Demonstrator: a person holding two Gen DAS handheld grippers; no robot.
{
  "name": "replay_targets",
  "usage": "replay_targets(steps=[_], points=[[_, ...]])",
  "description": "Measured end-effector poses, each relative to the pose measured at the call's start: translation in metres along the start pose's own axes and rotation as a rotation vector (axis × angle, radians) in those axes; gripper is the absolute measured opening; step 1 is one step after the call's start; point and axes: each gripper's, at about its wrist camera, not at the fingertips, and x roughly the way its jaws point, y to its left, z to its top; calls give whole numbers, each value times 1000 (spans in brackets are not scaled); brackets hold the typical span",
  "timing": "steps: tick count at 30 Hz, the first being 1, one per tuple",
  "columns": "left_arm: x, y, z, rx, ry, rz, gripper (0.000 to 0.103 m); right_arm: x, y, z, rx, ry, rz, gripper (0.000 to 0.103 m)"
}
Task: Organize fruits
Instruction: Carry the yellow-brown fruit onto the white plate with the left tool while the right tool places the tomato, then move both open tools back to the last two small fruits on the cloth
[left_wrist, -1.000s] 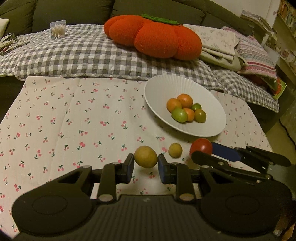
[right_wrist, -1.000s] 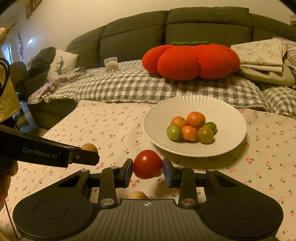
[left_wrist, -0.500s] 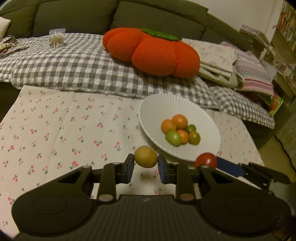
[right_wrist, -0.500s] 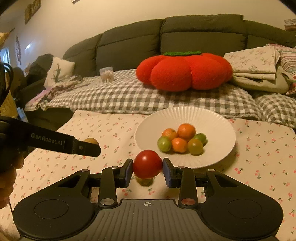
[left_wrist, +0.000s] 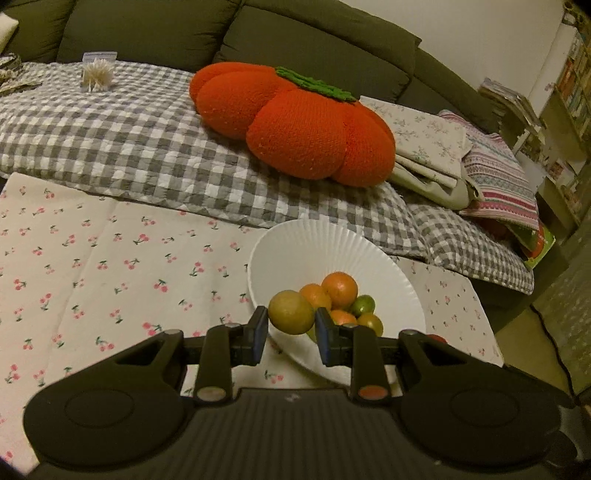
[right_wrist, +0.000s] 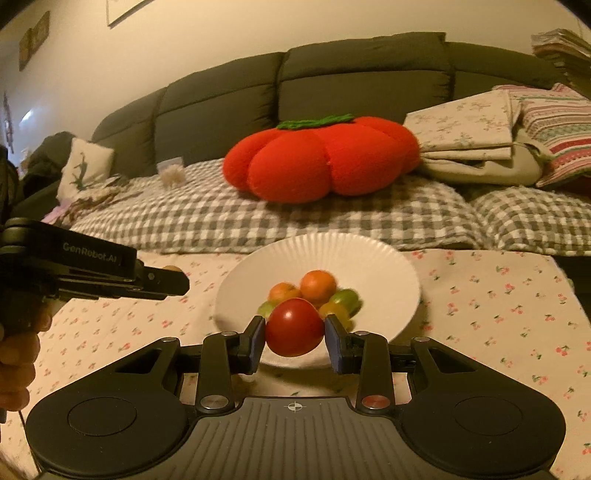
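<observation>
Left wrist view: left gripper (left_wrist: 291, 334) clenched on a yellow-green fruit (left_wrist: 291, 312) above the plate (left_wrist: 306, 240) — five fruits already piled there; right gripper (right_wrist: 295, 341) grips a red tomato (right_wrist: 294, 326) — both await release.

Matte black plastic left gripper (left_wrist: 289, 334) with blue finger pads (left_wrist: 260, 328), ribbed body, round silver pivot screws. Identical right gripper (right_wrist: 295, 338), crosshair mark; bare-skinned left hand (right_wrist: 16, 354).
</observation>
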Motion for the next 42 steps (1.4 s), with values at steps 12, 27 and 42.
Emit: replay_targets(steps=[12,27,42], points=[[50,-6,12,-46,21,1,26,27,-36,11,61,16,-63,33],[75,-5,9,-70,41,6,26,67,-44,14,50,85,-83,35],[54,-3,13,-81,10,-1,53,49,-55,19,124,34,-112,54]])
